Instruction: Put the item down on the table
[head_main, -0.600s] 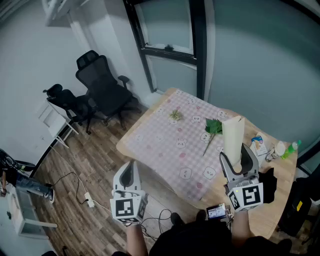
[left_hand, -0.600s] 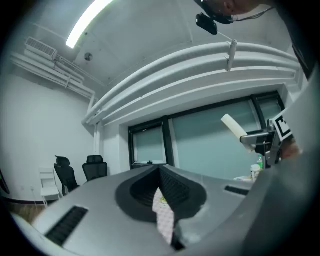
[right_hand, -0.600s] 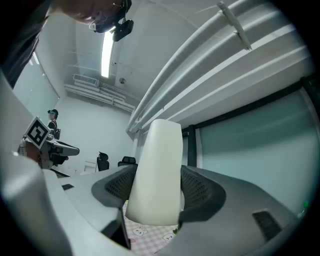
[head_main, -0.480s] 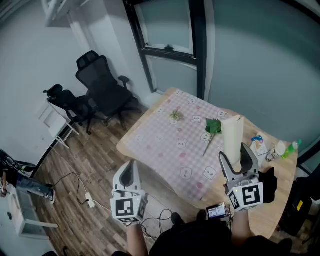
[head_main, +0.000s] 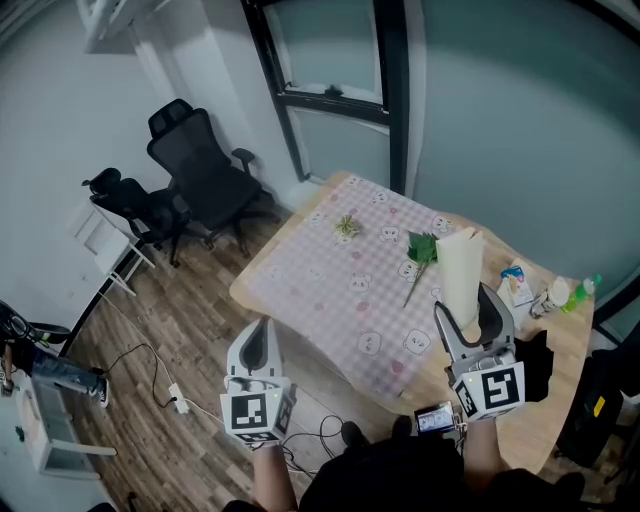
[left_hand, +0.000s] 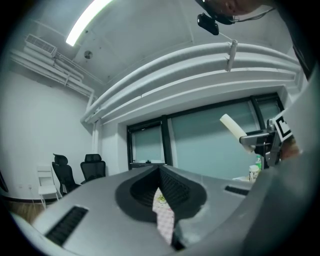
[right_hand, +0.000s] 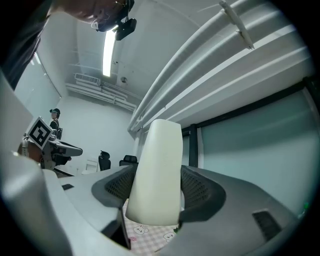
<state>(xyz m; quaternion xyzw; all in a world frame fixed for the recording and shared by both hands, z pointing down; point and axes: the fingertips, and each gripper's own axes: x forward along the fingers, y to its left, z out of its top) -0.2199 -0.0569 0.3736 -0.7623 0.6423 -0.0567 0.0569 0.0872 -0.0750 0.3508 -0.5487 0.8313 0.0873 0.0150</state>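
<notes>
Shifted a touch leftward since the earlier frame, the right gripper (head_main: 467, 318) is pictured over the near right part of the table (head_main: 565, 335). Its ribbed pads are pressed against both sides of a cream column (head_main: 461, 270), which is held upright and clear of the pink checked tablecloth (head_main: 320, 285) (small animal faces are printed on it). The set-down is judged not yet made: a straight descent is called for next, with the base kept flat and the jaws parted only once the column is stood on the cloth near the leafy sprig (head_main: 424, 252). Smooth, matte and round-edged, the column may well topple if released askew. The left gripper (head_main: 257, 345) is held off the table's edge, jaws drawn together on nothing.
</notes>
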